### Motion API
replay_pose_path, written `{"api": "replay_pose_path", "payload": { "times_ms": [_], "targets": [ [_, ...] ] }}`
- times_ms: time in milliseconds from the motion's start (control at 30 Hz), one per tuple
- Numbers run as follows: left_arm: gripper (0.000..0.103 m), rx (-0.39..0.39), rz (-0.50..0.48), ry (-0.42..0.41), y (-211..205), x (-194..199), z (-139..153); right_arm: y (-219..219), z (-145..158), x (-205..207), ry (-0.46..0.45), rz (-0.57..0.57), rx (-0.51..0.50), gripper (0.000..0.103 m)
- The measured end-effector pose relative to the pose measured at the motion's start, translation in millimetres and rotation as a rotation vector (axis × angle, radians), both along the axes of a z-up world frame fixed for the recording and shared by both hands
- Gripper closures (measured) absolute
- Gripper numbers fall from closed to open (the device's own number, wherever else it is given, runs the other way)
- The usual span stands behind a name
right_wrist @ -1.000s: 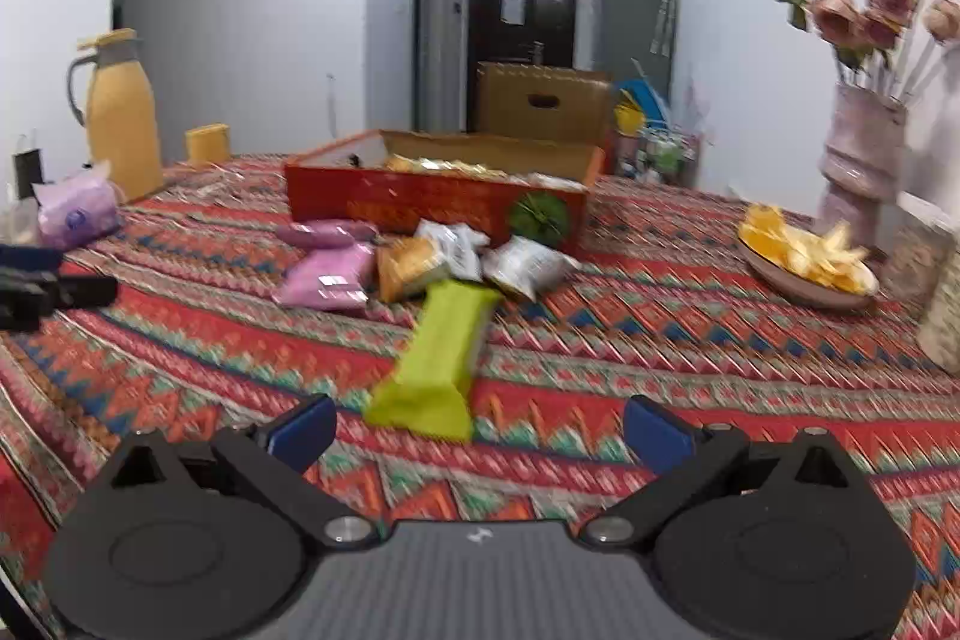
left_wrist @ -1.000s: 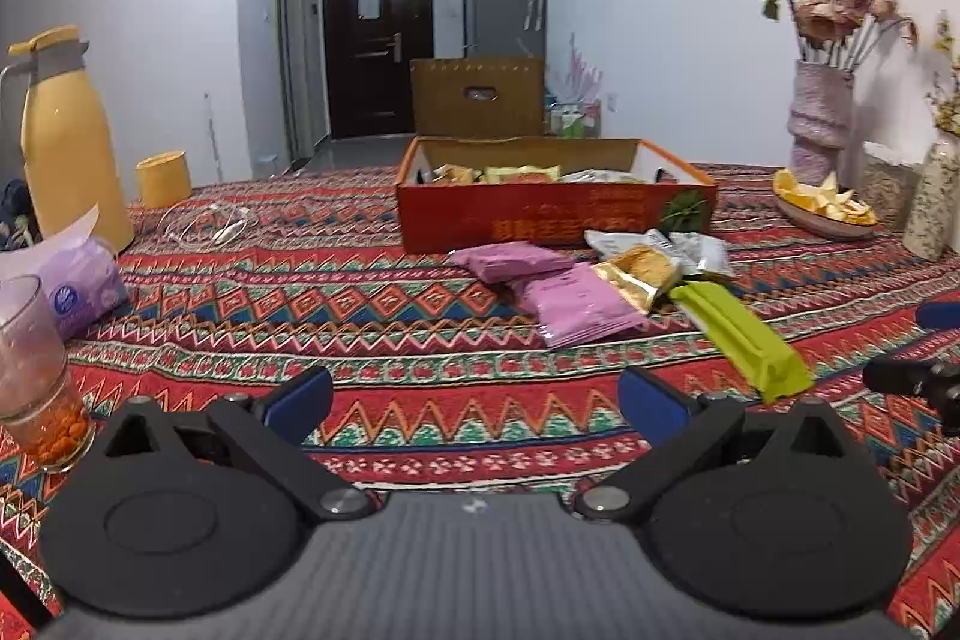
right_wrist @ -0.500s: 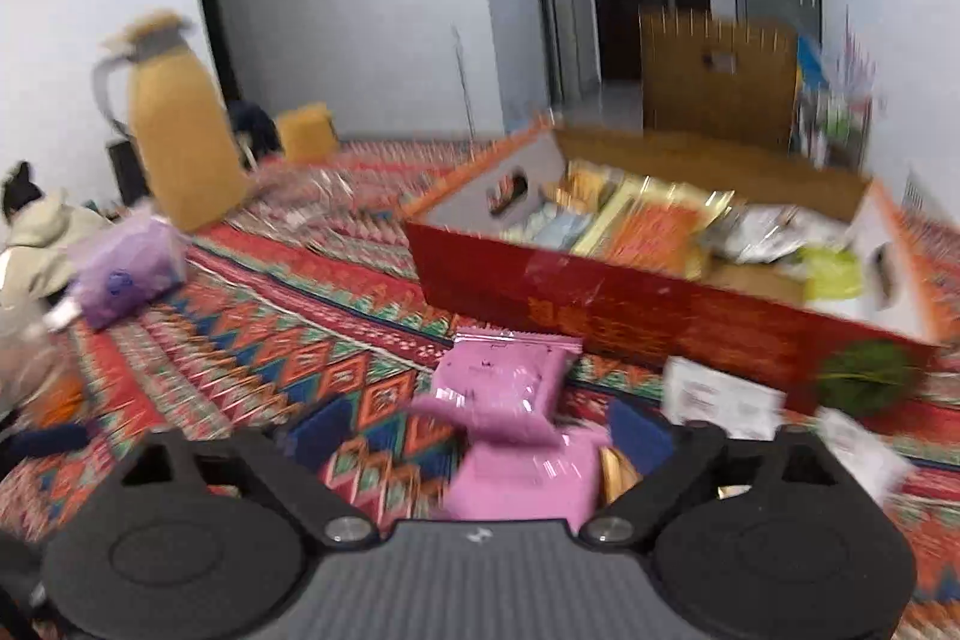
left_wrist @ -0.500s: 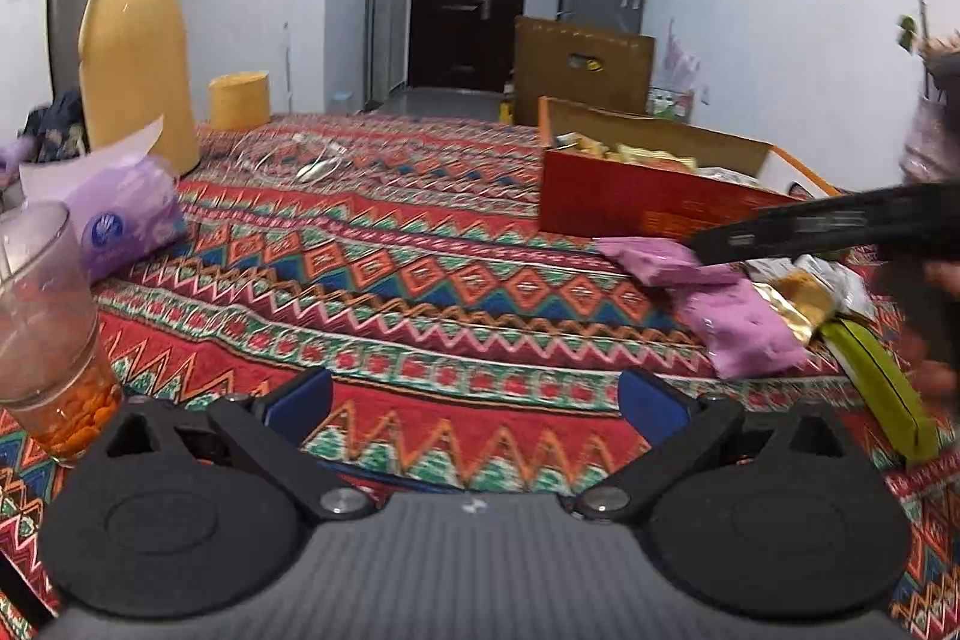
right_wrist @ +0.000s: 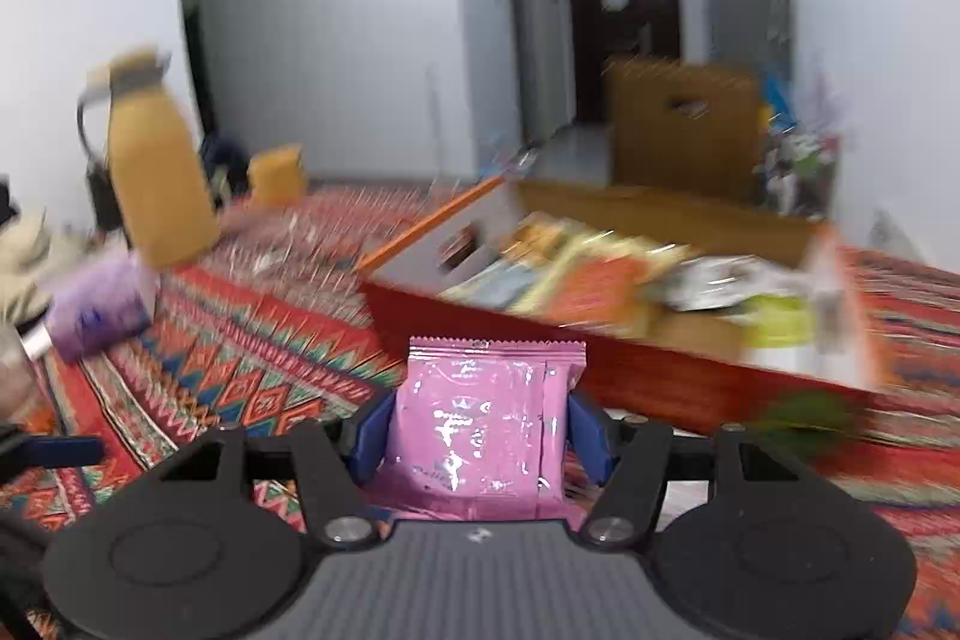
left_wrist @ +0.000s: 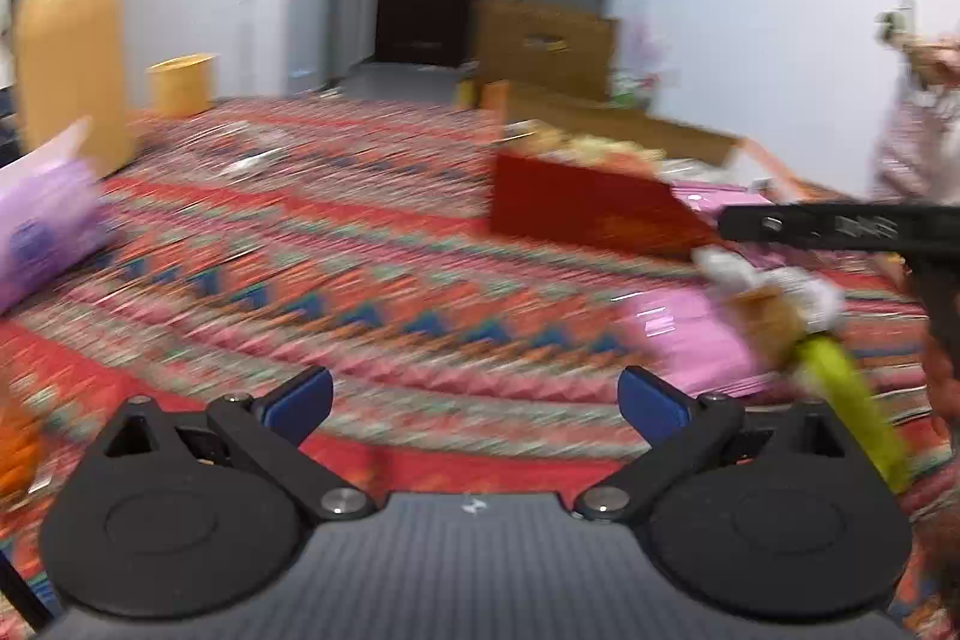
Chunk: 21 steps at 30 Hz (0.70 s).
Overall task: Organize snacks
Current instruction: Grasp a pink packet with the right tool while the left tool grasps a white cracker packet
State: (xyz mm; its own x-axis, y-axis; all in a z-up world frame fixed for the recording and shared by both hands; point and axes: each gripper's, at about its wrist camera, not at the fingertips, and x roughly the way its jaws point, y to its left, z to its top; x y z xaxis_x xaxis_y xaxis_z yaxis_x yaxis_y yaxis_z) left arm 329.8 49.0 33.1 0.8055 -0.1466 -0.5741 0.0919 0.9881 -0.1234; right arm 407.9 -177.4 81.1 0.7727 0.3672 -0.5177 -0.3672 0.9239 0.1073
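Observation:
My right gripper (right_wrist: 481,436) holds a pink snack packet (right_wrist: 486,418) upright between its blue pads, which press on both sides while the jaws are closing. Just beyond it stands the red cardboard box (right_wrist: 660,376), with several snack packets inside. The left wrist view is blurred. There my left gripper (left_wrist: 474,400) stands open over the patterned cloth with nothing between its fingers. To its right lie another pink packet (left_wrist: 690,340), a small heap of packets and a green packet (left_wrist: 852,400). The red box (left_wrist: 588,214) is behind them, and the right gripper's black body (left_wrist: 840,226) reaches in from the right.
A yellow thermos jug (left_wrist: 66,40), a purple tissue pack (left_wrist: 42,220) and a yellow cup (left_wrist: 180,85) stand at the left. A flower vase (left_wrist: 918,130) is at the far right. A brown cardboard box (right_wrist: 678,130) sits behind the table.
The right gripper went from the green packet to a pink packet, closed around it and lifted it by the red box. The left gripper slid sideways, staying open.

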Motion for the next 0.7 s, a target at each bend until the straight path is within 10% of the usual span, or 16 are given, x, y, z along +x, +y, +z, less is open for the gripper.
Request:
{"api": "replay_pose_path", "payload": {
  "times_ms": [267, 467, 567, 700],
  "targets": [
    [0.020, 0.142, -0.489, -0.113, -127.1, 48.6, -2.7, -138.1, -15.2, -106.6, 0.008, -0.253, 0.068, 0.042],
    [0.030, 0.314, -0.615, -0.076, -172.9, 93.3, -23.7, -190.6, -39.1, -174.5, 0.054, -0.379, 0.118, 0.042],
    [0.055, 0.247, -0.606, -0.005, -172.2, 105.1, -31.4, -204.3, -47.1, -188.2, 0.053, -0.402, 0.146, 0.042],
    [0.061, 0.131, -0.592, 0.064, -164.6, 95.0, -23.3, -212.6, -45.5, -189.4, 0.035, -0.403, 0.163, 0.042]
  ]
}}
